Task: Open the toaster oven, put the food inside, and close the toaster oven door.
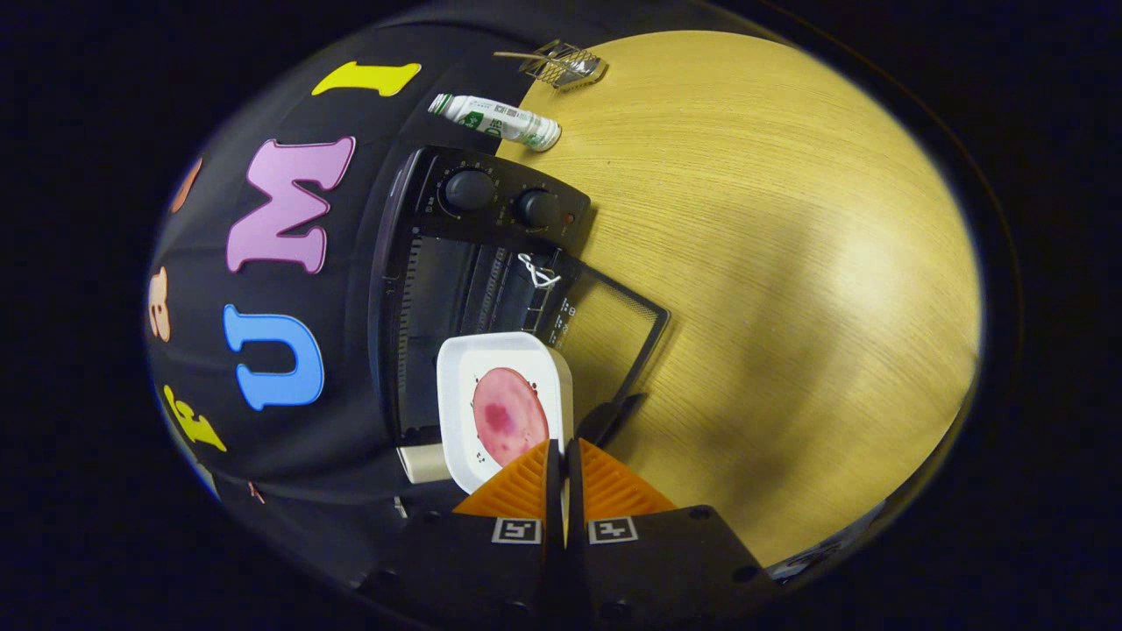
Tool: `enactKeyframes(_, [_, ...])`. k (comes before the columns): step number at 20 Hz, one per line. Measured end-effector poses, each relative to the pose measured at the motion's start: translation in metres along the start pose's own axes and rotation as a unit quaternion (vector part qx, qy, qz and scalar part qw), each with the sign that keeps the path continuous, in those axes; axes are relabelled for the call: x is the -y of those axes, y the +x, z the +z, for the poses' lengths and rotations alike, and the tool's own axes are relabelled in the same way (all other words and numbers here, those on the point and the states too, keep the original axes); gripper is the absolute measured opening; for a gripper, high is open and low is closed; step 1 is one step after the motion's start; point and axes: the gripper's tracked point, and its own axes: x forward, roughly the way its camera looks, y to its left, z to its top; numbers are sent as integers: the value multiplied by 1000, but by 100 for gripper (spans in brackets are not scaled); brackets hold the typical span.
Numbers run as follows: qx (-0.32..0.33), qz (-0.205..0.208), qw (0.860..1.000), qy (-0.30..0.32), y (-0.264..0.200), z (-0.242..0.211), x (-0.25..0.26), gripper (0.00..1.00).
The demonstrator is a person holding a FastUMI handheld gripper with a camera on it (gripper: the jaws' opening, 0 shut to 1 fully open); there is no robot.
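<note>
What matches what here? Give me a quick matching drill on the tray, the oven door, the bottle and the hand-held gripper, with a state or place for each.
Things:
1. white tray
2. toaster oven door
3. bottle
4. hand-held gripper

States or places:
A. lying on its side on the table, beyond the oven's knobs
B. fingers closed on the tray's rim
C. swung open, glass flat over the wooden table
D. holding a pink slice of food, at the oven's mouth

Pairs: 1-D, 2-C, 3-A, 4-B
</note>
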Motion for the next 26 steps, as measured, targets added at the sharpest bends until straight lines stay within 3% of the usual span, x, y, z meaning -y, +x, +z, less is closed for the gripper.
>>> enactKeyframes(7, [88,-4,992,95,71,11,-47,5])
enactKeyframes(13, [129,-16,978,166,103,18,-65,5])
enactKeyframes(19, [142,-25,975,171,112,21,-62,6])
enactKeyframes(26, [110,-1,981,162,105,15,-70,16])
